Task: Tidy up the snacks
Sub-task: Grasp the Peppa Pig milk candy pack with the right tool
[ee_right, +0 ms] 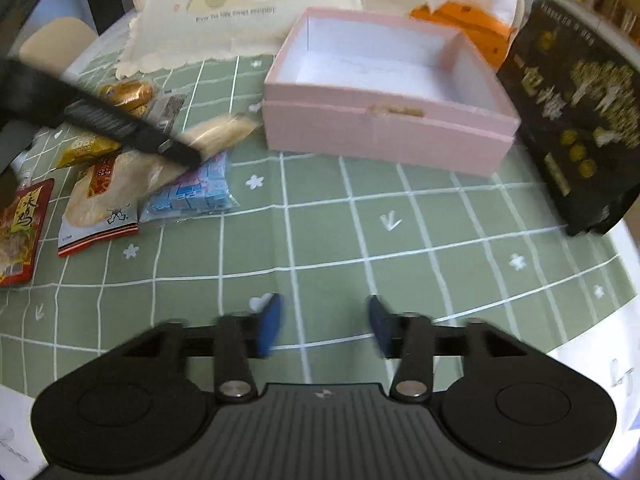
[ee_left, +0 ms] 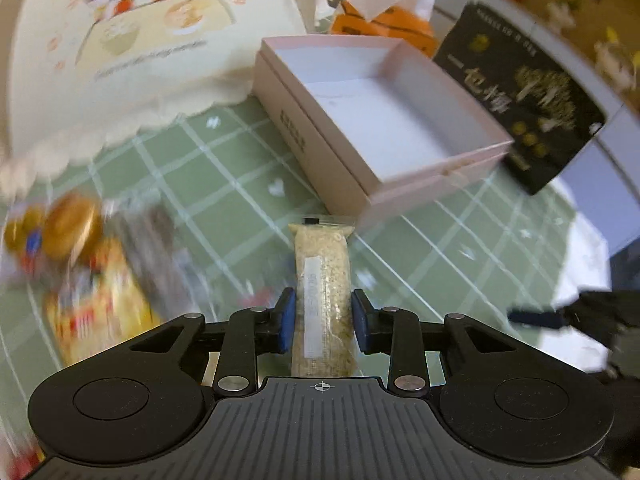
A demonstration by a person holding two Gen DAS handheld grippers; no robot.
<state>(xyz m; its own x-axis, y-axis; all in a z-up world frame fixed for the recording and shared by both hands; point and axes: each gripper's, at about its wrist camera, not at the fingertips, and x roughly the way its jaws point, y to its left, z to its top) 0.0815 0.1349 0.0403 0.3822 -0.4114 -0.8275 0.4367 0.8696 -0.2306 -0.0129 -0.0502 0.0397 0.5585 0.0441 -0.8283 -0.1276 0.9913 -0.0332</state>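
left wrist view: left gripper, black with blue pads, clenched on a long clear-wrapped pale grain bar, held lengthwise between the pads, its far end pointing at the open pink cardboard box. the box stands on a green cloth with white grid lines, white inside, nothing in it. black packet with gold print leans at the box's right side; orange tissue pack behind the box. blurred heap of yellow and gold snack packets at left.

right wrist view: right gripper, pads parted, grasping nothing, above bare green cloth. pink box ahead. at left lie a blue-and-white wrapped candy pack, a round rice cracker packet, a red packet and a gold-foil piece. the left gripper's arm crosses above them, the pale bar at its tip.
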